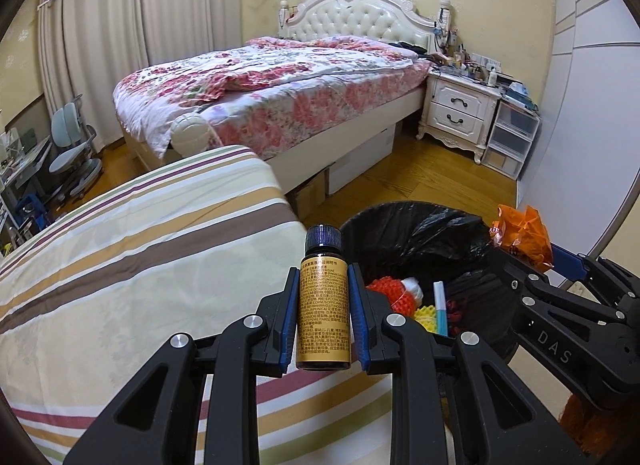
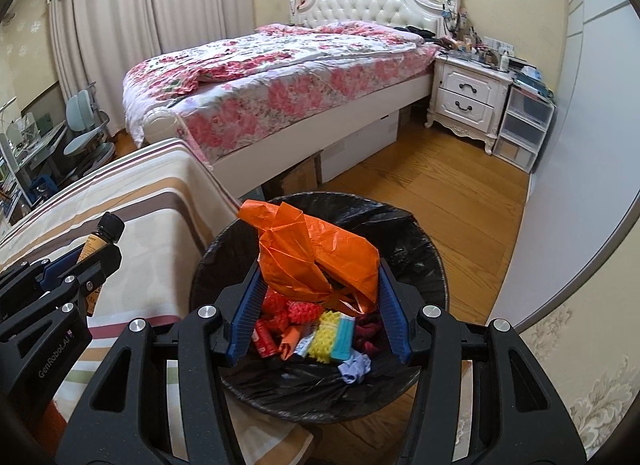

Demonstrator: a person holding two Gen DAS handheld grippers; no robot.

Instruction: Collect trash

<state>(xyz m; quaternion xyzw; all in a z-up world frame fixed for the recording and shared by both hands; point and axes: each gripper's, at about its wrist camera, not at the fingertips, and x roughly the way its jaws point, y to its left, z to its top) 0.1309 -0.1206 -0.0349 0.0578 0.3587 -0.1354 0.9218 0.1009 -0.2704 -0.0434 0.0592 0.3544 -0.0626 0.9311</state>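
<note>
the left gripper (image 1: 323, 307) is closed on a bottle (image 1: 323, 305), which is pinched at its sides between the blue ribbed pads. the bottle is held upright, above the edge of a striped cloth (image 1: 140, 265) and just beside the bin (image 1: 400, 221). it is a small dark glass cylinder with a ribbed dark cap and a gold printed label.

the right gripper (image 2: 318, 301) is held partly apart and clamped on a bag (image 2: 316, 253), which is crumpled, thin, orange plastic. the bag is held over the open mouth of the bin (image 2: 432, 261), within its rim.

the bin is round and is lined with glossy black film that is folded over the rim. red and yellow foam netting, a teal and white carton and a crumpled blue scrap are seen inside. its left edge is close against the draped cloth, which is smooth and banded in brown, tan, green and maroon. bare wooden floor (image 2: 460, 205) is left open beyond and to the right of the bin, up to a pale curved wall and a white nightstand (image 2: 468, 101). a bed (image 2: 280, 81) with a floral quilt is set further back.
</note>
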